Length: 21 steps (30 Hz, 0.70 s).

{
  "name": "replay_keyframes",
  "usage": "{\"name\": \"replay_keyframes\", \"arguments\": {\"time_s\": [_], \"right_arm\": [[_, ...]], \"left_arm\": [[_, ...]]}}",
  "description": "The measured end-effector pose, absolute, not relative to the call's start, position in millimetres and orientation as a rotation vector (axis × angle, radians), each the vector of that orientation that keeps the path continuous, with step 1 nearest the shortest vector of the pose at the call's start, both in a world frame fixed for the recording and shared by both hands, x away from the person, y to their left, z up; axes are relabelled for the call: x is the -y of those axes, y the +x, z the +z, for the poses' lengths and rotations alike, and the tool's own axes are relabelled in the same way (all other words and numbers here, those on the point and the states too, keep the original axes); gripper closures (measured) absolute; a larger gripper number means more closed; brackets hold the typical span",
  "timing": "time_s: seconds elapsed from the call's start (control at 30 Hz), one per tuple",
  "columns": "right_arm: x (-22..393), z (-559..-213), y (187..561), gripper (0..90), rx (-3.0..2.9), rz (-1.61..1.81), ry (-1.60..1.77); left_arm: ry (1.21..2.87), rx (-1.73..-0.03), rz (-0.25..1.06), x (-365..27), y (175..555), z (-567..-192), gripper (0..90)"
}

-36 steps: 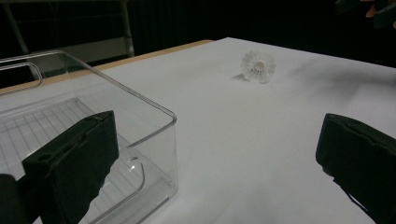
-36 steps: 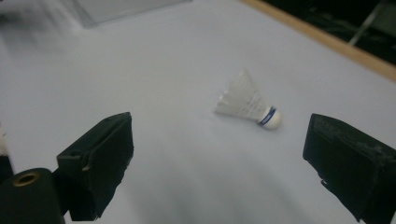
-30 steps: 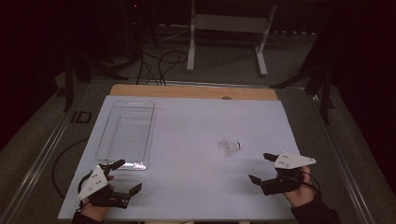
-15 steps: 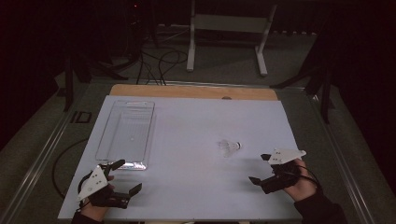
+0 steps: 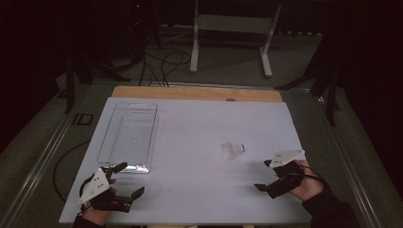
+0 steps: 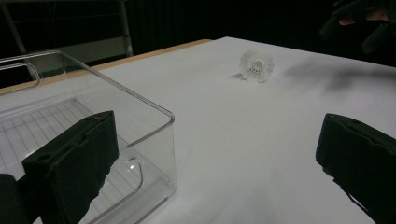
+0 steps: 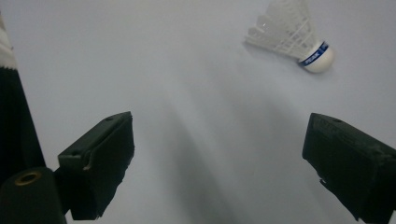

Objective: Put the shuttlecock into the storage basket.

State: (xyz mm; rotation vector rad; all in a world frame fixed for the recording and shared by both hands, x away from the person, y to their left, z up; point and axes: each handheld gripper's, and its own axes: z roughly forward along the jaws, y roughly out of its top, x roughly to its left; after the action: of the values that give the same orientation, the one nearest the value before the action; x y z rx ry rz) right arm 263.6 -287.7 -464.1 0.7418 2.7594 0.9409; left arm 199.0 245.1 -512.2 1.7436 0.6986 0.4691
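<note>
At the near right of the white tabletop [image 5: 199, 142], the person's right hand-held gripper [image 5: 268, 175] has edged in from the table's right margin over the past second, rolling so that its grey three-cornered plate now tips toward the middle; its jaws stand spread wide and hold nothing. That small advance reads as the opening of a reach for the white feathered shuttlecock with the blue-banded cork nose [image 5: 234, 149], which lies on its side on the bare surface, just beyond the gripper at about its eleven o'clock and untouched. The left hand-held gripper [image 5: 128, 180] has not shifted from the near left corner, its jaws likewise spread and empty, just short of the near end of the clear rectangular plastic tray [image 5: 152, 128], which sits at the table's nine o'clock and looks empty. From above, the shuttlecock's long axis runs roughly across the table, cork nose toward three o'clock and feather skirt fanning toward nine. In the right gripper view the shuttlecock [image 7: 292, 37] sits at about one o'clock, off the centre line between the jaws, nose to lower right. In the left gripper view the shuttlecock [image 6: 256, 65] faces the lens nearly cork-first, well past the tray [image 6: 140, 105]. The pick-up looks barely begun; the right gripper likely needs to swing toward the shuttlecock before closing.
</note>
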Motion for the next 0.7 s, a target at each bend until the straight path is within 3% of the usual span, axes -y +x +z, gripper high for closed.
{"name": "replay_keyframes", "arguments": {"time_s": [0.7], "right_arm": [[287.5,-470.7,273.8,8.9,-2.928,0.773,0.674]], "left_arm": [[1.744,-0.698,0.466,-244.9,199.2,-512.5,0.0]]}}
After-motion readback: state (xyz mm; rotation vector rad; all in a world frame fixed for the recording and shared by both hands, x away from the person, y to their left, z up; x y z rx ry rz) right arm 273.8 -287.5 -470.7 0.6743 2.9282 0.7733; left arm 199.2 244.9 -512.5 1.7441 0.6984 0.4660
